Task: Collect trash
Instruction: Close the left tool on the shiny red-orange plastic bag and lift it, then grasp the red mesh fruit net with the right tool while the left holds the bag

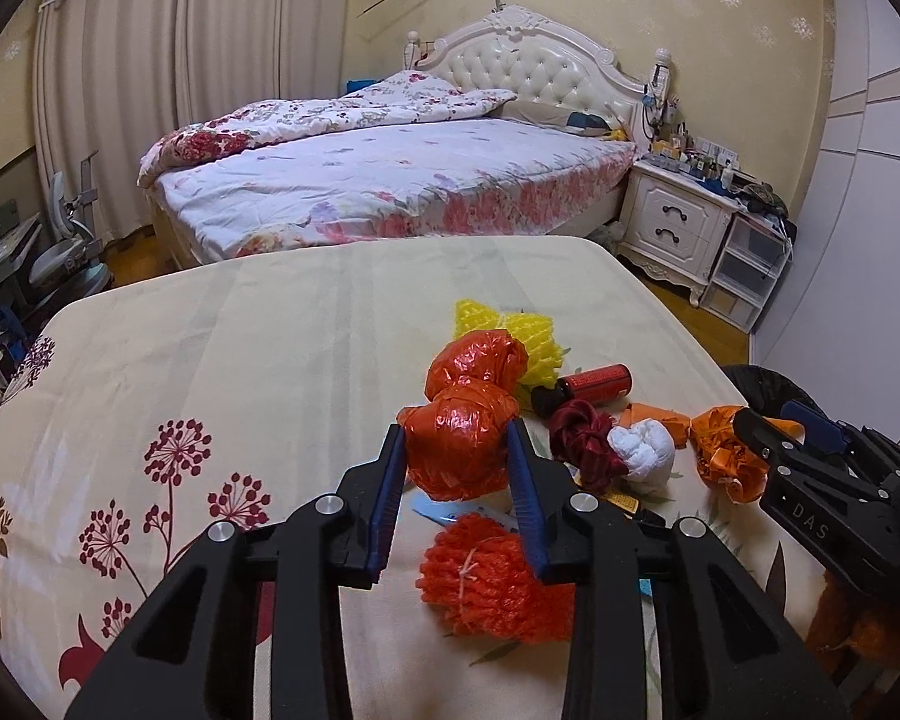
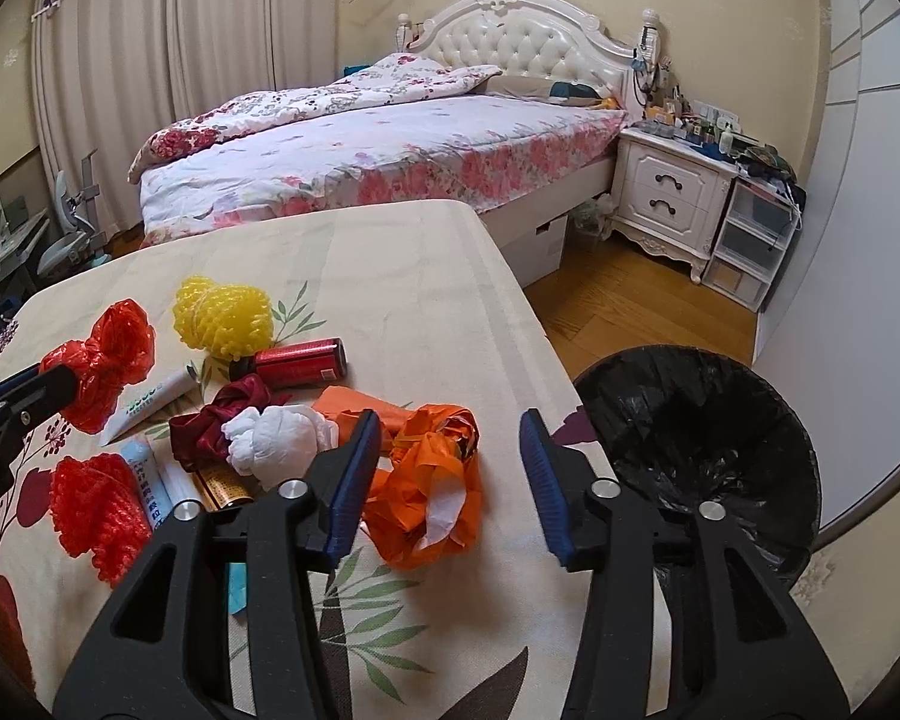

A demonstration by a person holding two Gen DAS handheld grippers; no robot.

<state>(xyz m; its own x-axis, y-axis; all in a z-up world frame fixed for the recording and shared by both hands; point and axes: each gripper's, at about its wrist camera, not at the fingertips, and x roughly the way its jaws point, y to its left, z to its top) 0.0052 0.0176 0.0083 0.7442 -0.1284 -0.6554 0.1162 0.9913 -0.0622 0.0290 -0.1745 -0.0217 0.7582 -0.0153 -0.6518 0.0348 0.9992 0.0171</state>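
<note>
Clearly my left gripper (image 1: 456,468) has its fingers clenched on a crumpled red plastic bag (image 1: 459,420), both blue pads pressing its sides; my left camera shows the grip head on, while my right camera catches only one black finger at its left edge against the bag (image 2: 99,360). My right gripper (image 2: 450,462) stands released, its fingers apart with nothing between the pads; an orange plastic bag (image 2: 429,492) lies on the surface (image 2: 390,276) just beside the left finger. Whether that finger touches it I cannot tell.

Only my right camera shows the trash bin (image 2: 699,456) fully, lined with a black bag, standing on the wood floor (image 2: 630,300) off the surface's right edge; my left camera gets just a sliver of its rim behind my right gripper (image 1: 810,450). My right camera also reveals a white tube (image 2: 150,405) and a pale blue tube (image 2: 147,480), mostly hidden from the left one.

Both views share the rest of the litter: a yellow foam net (image 2: 222,315), a red can (image 2: 300,363) lying on its side, a dark red cloth knot (image 2: 222,420), a white wad (image 2: 273,444) and a red foam net (image 1: 498,582). A bed (image 1: 390,180) stands behind.
</note>
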